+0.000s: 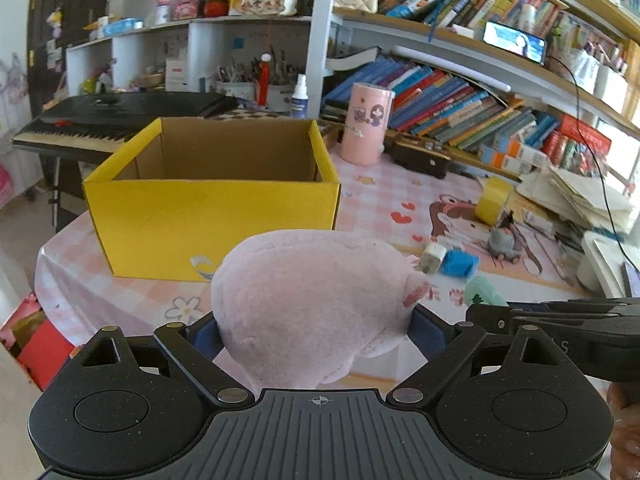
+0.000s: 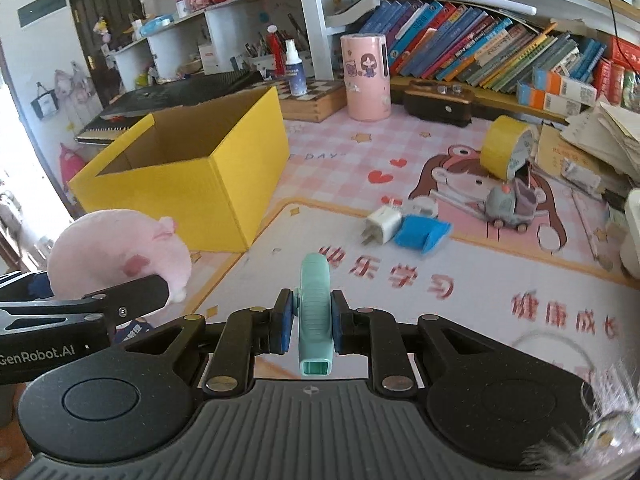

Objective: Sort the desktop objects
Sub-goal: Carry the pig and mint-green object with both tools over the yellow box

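Note:
My left gripper (image 1: 316, 332) is shut on a pink plush pig (image 1: 304, 300) and holds it above the desk, in front of the open yellow box (image 1: 212, 216). The pig also shows in the right wrist view (image 2: 120, 256), left of the box (image 2: 236, 176). My right gripper (image 2: 308, 320) is shut on a mint-green tool (image 2: 314, 312), held upright between the blue pads. On the mat lie a white charger plug (image 2: 382, 226), a blue roll (image 2: 420, 234), a grey toy mouse (image 2: 508, 204) and a yellow tape roll (image 2: 506, 152).
A pink cylindrical container (image 2: 366, 76) and a dark wooden box (image 2: 438, 102) stand at the back by rows of books (image 2: 500, 52). A keyboard (image 1: 104, 120) sits behind the box. Paper stacks (image 1: 580, 196) crowd the right side.

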A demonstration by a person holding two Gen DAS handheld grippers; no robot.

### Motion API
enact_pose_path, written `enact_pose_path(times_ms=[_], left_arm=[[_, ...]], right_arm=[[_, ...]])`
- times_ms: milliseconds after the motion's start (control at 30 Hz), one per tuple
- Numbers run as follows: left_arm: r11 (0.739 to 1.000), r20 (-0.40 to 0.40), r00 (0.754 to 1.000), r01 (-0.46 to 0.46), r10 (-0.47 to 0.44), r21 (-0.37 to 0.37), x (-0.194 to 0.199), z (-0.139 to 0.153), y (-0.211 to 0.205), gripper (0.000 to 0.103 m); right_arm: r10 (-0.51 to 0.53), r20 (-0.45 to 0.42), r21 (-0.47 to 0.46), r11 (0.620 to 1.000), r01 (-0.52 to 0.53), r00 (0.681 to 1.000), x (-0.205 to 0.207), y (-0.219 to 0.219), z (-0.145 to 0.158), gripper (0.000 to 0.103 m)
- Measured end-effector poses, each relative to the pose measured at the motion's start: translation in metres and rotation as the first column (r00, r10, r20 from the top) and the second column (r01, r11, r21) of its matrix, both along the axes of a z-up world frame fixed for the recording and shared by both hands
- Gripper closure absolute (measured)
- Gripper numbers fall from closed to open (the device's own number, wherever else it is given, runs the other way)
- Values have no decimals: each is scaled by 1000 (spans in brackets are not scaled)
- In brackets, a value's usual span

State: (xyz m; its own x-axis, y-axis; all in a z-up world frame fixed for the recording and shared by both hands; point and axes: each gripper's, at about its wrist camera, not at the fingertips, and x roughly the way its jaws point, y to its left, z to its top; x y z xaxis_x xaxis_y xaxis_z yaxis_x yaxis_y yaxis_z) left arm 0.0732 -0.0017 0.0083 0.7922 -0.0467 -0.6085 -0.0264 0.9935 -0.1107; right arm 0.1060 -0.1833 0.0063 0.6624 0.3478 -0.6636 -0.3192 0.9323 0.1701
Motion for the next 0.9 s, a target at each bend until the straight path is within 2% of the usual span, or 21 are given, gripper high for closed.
enact_pose_path(times_ms=[400, 900], left_arm=[[997, -58, 996, 71, -70, 17, -43, -10, 45, 9], [1000, -50, 999, 23, -23, 11, -85, -11, 94, 9]], right_arm=[[-51, -69, 9, 999, 52, 996, -56, 45, -16, 85], [21, -66, 3, 1000, -21, 998, -94, 100, -14, 85]])
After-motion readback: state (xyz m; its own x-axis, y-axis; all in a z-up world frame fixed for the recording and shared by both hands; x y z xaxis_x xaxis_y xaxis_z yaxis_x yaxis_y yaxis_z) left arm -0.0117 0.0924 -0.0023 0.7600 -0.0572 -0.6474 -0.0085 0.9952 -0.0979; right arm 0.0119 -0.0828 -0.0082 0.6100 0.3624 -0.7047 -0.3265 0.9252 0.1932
